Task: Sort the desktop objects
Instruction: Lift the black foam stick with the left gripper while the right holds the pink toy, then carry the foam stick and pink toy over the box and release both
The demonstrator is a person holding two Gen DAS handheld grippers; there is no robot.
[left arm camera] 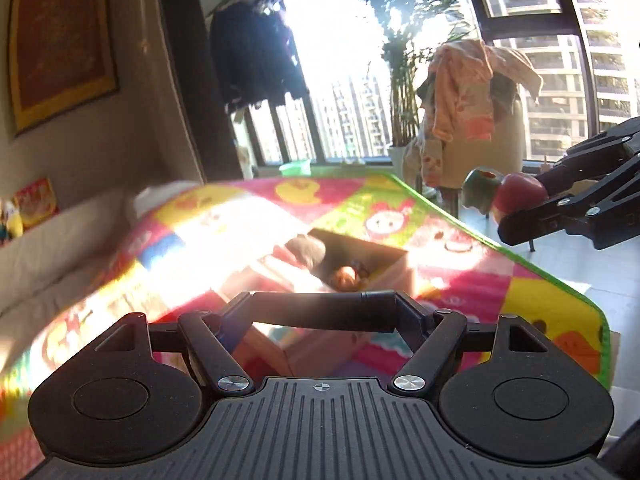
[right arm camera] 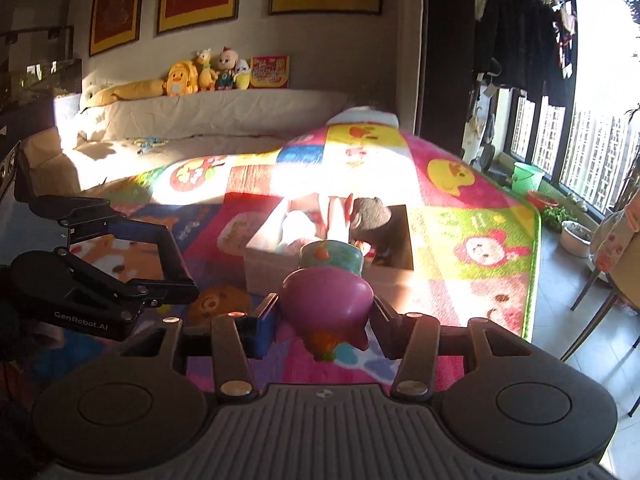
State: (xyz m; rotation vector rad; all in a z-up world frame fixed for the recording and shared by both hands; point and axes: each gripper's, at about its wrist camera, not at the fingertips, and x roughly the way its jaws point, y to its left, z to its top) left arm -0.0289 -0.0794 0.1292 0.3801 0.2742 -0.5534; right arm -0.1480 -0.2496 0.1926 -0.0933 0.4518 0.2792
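Purple toy point(right arm camera: 326, 304) with teal top pinched in right claw point(right arm camera: 325, 312), held above cardboard box point(right arm camera: 320, 248) on colourful mat point(right arm camera: 480, 216) (likely for drop-in, since box already holds toys). Left claw point(left arm camera: 320, 312) spread, empty, hovering aside, clear of path.

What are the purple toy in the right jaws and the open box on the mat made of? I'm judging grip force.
Purple toy: looks like smooth moulded plastic or vinyl, with a soft sheen. Box: apparently plain brown cardboard, matte, with thin folded walls.
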